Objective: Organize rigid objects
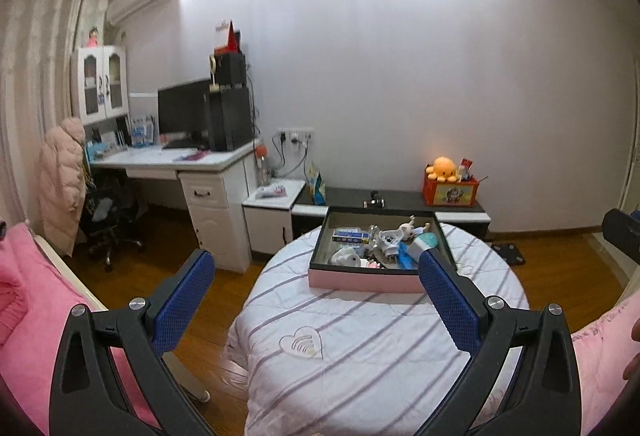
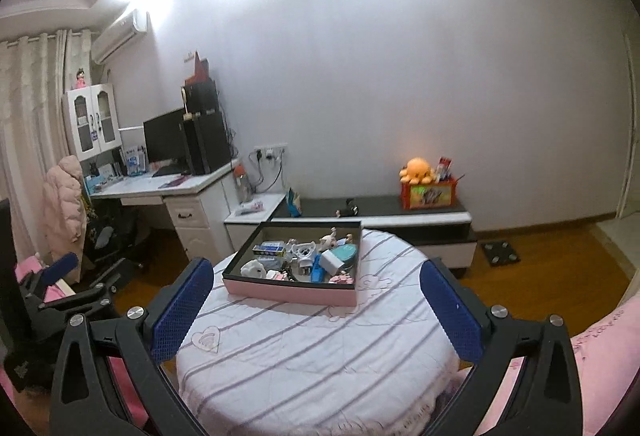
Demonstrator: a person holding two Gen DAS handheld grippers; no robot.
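A pink shallow box (image 1: 360, 282) with a dark inside stands on the far part of a round table with a white striped cloth (image 1: 360, 348). It holds several small rigid things: a blue and white carton (image 1: 351, 235), a white plug adapter (image 1: 420, 245), small figurines (image 1: 410, 226). The box also shows in the right wrist view (image 2: 288, 292). My left gripper (image 1: 316, 296) is open and empty, held above the near part of the table. My right gripper (image 2: 316, 300) is open and empty, short of the box. The left gripper shows at the left edge of the right wrist view (image 2: 60, 268).
A white desk (image 1: 168, 160) with a monitor and dark tower stands at the left, with a chair and pink coat (image 1: 62, 176). A low dark cabinet (image 1: 400, 200) with an orange plush and red box (image 1: 450, 188) runs along the wall. Pink bedding (image 1: 24, 300) lies at the left.
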